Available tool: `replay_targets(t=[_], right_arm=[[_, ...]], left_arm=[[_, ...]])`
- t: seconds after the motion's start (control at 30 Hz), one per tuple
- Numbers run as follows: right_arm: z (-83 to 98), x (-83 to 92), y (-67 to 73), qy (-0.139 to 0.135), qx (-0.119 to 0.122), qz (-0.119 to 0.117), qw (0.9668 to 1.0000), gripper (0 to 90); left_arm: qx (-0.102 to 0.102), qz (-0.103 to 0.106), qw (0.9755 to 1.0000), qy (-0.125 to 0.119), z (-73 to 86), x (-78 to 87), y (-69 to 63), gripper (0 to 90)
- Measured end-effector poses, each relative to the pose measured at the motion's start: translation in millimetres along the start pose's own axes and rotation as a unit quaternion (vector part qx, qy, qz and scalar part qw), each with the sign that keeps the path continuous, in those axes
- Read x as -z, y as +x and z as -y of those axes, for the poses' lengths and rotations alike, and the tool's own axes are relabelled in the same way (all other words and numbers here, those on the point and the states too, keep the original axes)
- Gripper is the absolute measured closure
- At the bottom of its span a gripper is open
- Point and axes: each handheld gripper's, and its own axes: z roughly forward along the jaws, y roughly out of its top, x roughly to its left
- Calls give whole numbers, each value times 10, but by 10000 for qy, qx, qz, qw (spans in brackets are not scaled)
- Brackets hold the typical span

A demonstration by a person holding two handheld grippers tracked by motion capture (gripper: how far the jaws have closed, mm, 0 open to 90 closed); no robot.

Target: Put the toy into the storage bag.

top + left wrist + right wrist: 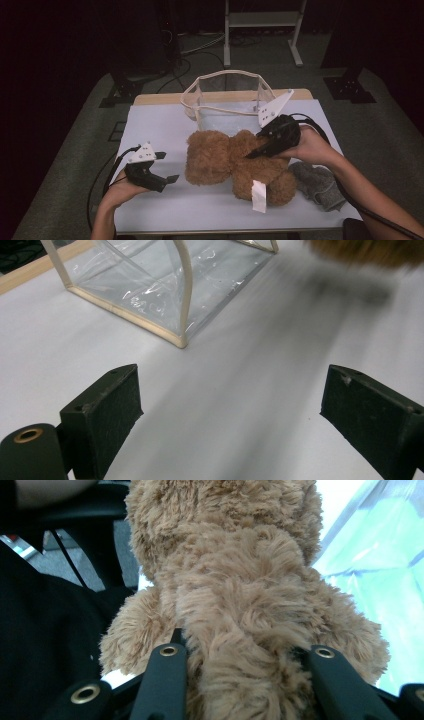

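Note:
A brown plush teddy bear [235,162] lies across the middle of the pale table, a white tag [259,196] hanging near its foot. My right gripper [252,152] is shut on the bear's body; in the right gripper view both black jaws press into the fur [240,630]. My left gripper [170,180] stands open to the left of the bear, apart from it, with nothing between its fingers [107,415]. A clear plastic bag with cream trim [227,100] stands open behind the bear, its near corner [180,342] ahead of my left gripper.
A grey cloth [320,185] lies at the table's right front, under the right forearm. The table's [160,125] wooden edge shows behind the bag. A metal frame [262,30] and cables lie on the floor beyond.

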Motion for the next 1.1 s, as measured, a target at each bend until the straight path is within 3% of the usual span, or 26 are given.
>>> replay_targets(t=[0.27,0.6,0.63,0.9,1.1], right_arm=[[-269,271,27,-169,106,17,9998,663],[-705,569,56,-14,350,227,9991,662],[-806,640,42,-18,375,266,9989,662],[-1090,834,-53,43,457,501,9977,661],[-1336,982,-233,28,459,760,9961,659]], left_arm=[[9,-2,10000,-18,4,8,7,84],[33,-26,10000,-40,11,23,18,84],[24,-34,10000,-31,14,24,25,84],[39,-20,10000,-9,26,16,34,84],[54,-13,10000,-12,38,19,45,84]])
